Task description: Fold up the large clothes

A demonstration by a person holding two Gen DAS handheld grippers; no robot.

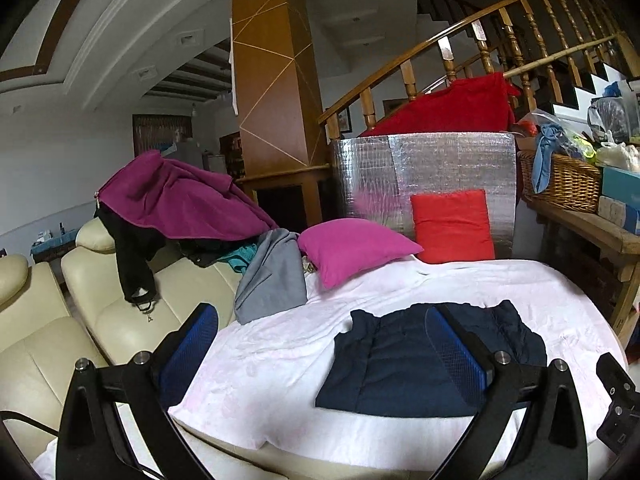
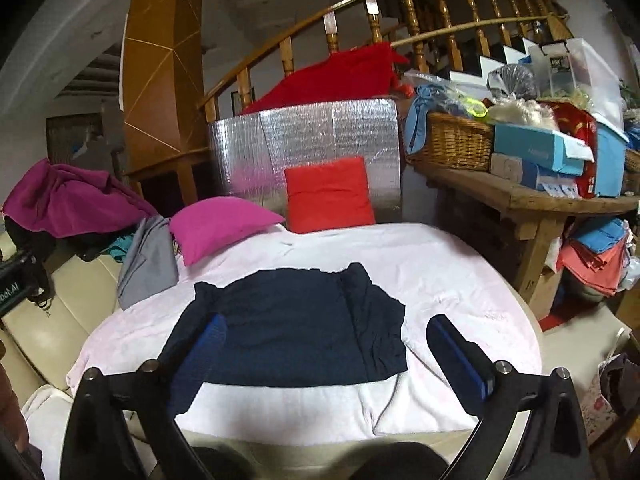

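On the pale pink, softly textured cover (image 2: pixel 440 264) spread over a rounded surface lies the dark navy garment (image 2: pixel 296 324) — folded into a rough rectangle, matte and slightly creased, with a rumpled flap along its right side. The left claw (image 1: pixel 326 344) stands with its jaws wide apart and nothing between them; its blue, mesh-patterned pads (image 1: pixel 456 344) sit on black arms, and in the left wrist view the garment lies ahead and below, toward the right finger. The right claw (image 2: pixel 328 356) is likewise spread wide and empty, the garment lying ahead and below, nearer its left finger. Behind the garment a plump magenta cushion (image 2: pixel 216 224) leans beside a square red cushion (image 2: pixel 330 194), which stands against a quilted silver foil panel (image 2: pixel 304 140). A grey cloth (image 2: pixel 148 260) drapes off the cover's left edge onto a cream leather sofa (image 1: pixel 44 344), where a purple fleece jacket (image 1: pixel 180 196) is heaped. To the right, a rough wooden bench (image 2: pixel 520 196) carries a woven wicker basket (image 2: pixel 452 140) and blue cardboard boxes (image 2: pixel 536 152) — their print is too small to read.
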